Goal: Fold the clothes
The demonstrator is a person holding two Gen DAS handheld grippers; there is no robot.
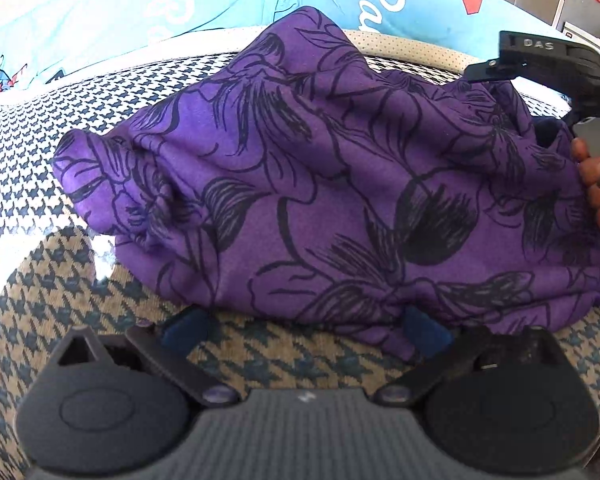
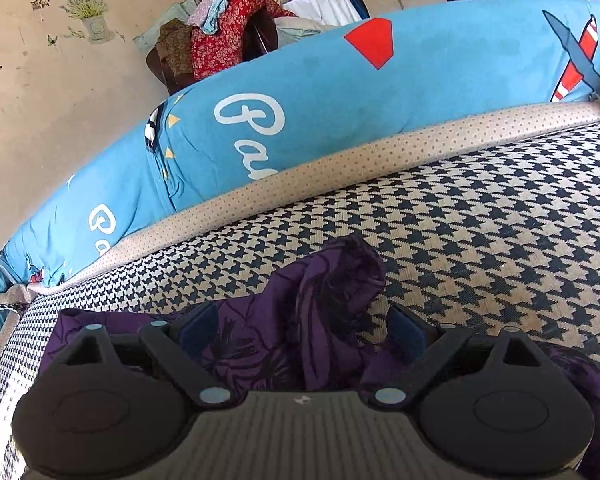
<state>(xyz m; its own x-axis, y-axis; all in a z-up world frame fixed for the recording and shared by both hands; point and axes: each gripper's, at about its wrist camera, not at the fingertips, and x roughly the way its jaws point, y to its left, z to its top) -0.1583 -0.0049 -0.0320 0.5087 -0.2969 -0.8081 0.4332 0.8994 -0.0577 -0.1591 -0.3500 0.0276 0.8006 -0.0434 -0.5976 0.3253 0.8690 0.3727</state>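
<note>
purple garment [image 1: 320, 184] crumpled on houndstooth mat [image 1: 28, 168], ahead of left gripper [image 1: 304, 330], jaws wide, right gripper [image 2: 300, 332] wide over cloth, nothing pinched

Purple black-flowered garment [image 1: 320, 184], rumpled, heaped on houndstooth surface [image 1: 28, 152]

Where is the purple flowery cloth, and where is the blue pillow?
purple cloth [image 1: 300, 184]: left wrist view, middle of the bunched fabric.
blue pillow [image 2: 324, 112]: right wrist view, its front face.
</note>
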